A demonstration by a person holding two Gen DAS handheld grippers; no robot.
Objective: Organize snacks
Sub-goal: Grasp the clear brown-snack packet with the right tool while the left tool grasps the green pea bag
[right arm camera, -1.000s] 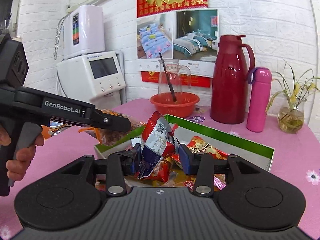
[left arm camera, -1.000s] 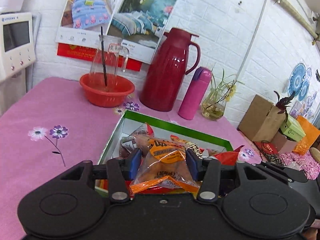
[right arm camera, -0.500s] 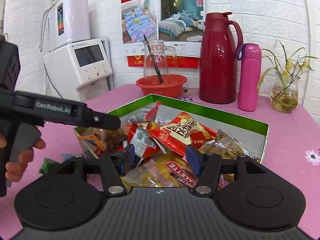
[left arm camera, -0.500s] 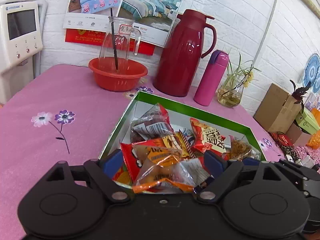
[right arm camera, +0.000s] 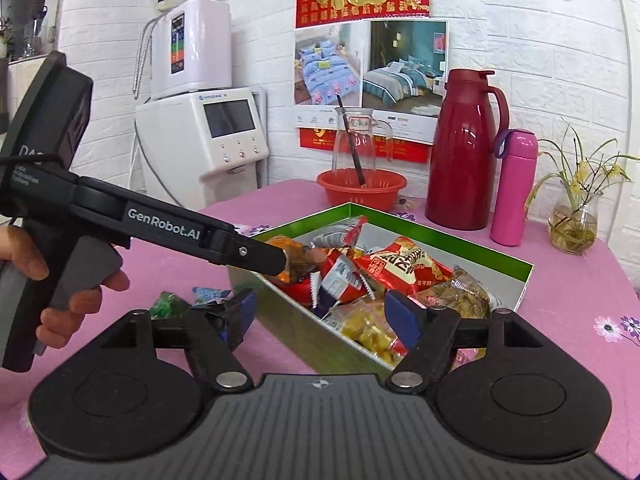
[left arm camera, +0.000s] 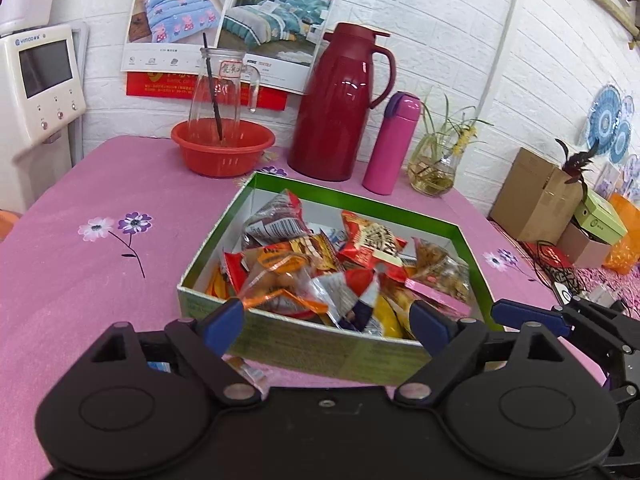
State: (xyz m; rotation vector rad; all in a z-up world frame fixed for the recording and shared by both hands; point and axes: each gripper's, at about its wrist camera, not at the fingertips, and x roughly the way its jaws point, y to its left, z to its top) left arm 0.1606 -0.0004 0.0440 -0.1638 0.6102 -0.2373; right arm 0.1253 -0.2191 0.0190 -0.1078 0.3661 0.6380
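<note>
Wrappers (left arm camera: pixel 236 366) beside the box (left arm camera: pixel 304 344) sit half hidden behind the empty, wide-open left gripper (left arm camera: pixel 326 322); right gripper (right arm camera: pixel 318 316) is opening.

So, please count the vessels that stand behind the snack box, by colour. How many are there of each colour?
Red: 2, the bowl and the thermos jug
Pink: 1, the bottle
Clear glass: 2, the pitcher that stands in the bowl, and the plant vase
Total: 5
</note>
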